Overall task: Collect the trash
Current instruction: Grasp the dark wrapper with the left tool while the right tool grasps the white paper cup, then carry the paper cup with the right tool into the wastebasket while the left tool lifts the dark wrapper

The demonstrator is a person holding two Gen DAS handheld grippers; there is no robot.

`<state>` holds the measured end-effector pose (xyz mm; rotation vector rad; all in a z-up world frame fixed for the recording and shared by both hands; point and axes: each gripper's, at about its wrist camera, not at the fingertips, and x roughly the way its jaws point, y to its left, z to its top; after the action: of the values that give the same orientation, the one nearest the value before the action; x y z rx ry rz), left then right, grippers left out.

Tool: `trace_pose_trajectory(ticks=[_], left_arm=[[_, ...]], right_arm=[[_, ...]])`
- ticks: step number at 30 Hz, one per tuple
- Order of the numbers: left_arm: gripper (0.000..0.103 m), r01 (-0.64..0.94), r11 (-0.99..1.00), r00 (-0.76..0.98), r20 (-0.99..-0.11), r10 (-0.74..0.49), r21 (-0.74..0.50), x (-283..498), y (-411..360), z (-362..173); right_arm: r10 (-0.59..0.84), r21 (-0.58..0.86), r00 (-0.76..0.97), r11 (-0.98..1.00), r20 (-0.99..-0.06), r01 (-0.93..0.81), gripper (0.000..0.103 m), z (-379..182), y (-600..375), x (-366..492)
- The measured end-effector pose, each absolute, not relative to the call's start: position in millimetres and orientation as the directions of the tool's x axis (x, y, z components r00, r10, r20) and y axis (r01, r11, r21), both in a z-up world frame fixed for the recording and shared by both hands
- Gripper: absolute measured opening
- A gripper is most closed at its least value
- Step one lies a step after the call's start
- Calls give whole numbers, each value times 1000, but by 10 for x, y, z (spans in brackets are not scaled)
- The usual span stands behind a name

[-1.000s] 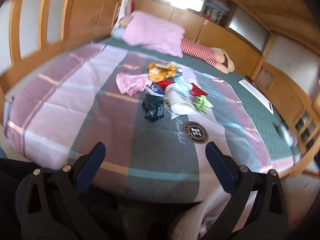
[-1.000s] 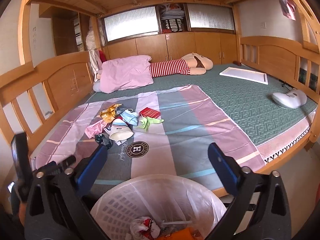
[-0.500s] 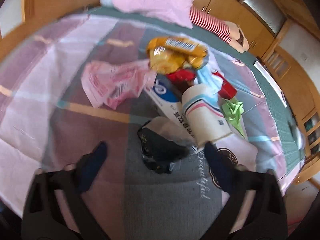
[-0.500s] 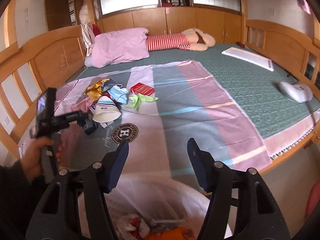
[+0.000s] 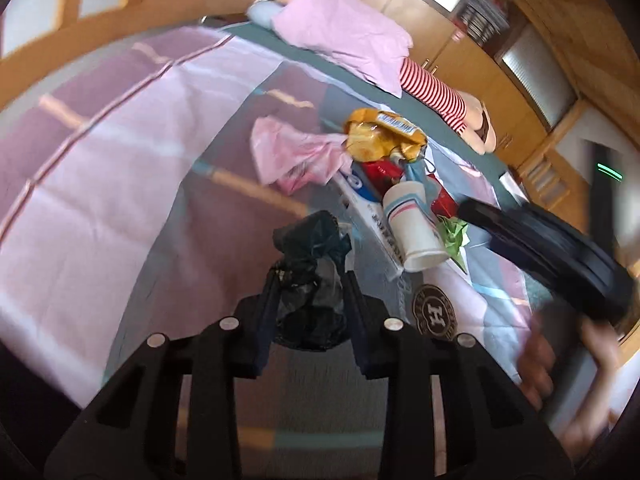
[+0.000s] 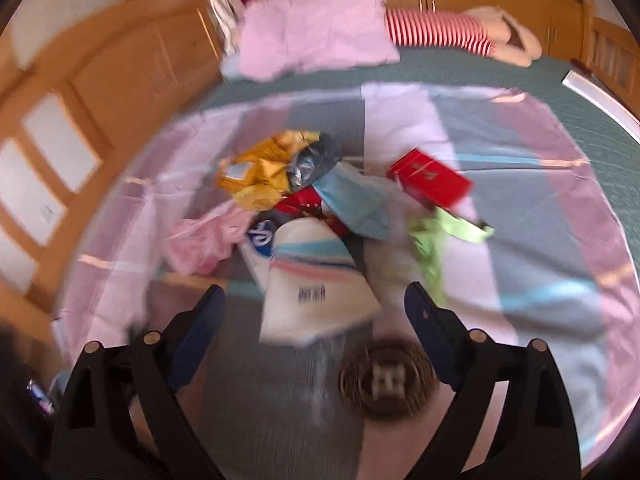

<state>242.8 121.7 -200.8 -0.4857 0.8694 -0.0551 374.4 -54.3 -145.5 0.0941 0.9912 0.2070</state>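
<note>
One crumpled, glossy black bag point(image 5: 310, 256)

Both wrist views look steeply down at the pink-and-grey striped bedsheet point(image 5: 120, 208) from close range. Shared: the white paper cup with coloured bands point(image 5: 412, 224) point(image 6: 316, 280), centre-right in the left view, lower centre in the right.

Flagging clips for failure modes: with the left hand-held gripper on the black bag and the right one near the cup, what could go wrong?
1. The left hand-held gripper pinches only crumpled film of the black bag; it might slip out when lifted.
2. The right hand-held gripper stands open around the tipped paper cup; closing may crush it.
</note>
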Motion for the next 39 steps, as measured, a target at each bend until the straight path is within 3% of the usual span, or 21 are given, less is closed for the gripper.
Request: trace_pose_trajectory(ticks=[6,7,13,22,29,30,32,34,36,39], left_arm=[[33,-81,918,689,-687,-230,-388,2335,1119,-1901],[33,-74,922,688,-688,-229,-381,2329,1094,-1900],[26,-61,929,674,-702,-231,-364,2364,1043,-1935],[18,-52,929,674,-699,-238,-366,2337,1030,-1941],[18,-116,817,694,-635,-340,-564,2312,1350,-1994],[19,-134,802,702,-627,-338,-583,2302,1401,-2005],[36,-174,762,714,-613,-339,-624,2284,1505,-2037],[61,-216,734,718,-614,-327,-643,2275,1570,-2069],[77,-256,725,716,-629,-302,-639,2289,1599,-2094],[85,-289,739,693,-666,-277,-609,2390,1547,-2139]], right_arm=[[118,63,423,988,-898,-141,88,-1854,-299,4027],[125,71,424,988,-897,-141,80,-1867,-297,4000],[135,70,476,986,-869,-152,72,-1801,-372,3755],[209,138,555,976,-805,-167,72,-1368,-598,3403],[277,214,574,961,-770,-176,72,-1134,-769,3131],[283,221,580,959,-764,-176,72,-1097,-799,3091],[292,233,588,957,-755,-175,72,-1028,-857,3015],[304,247,595,953,-744,-178,72,-975,-896,2937],[304,246,605,953,-736,-179,72,-934,-934,2861],[292,234,624,956,-725,-175,72,-861,-1047,2702]])
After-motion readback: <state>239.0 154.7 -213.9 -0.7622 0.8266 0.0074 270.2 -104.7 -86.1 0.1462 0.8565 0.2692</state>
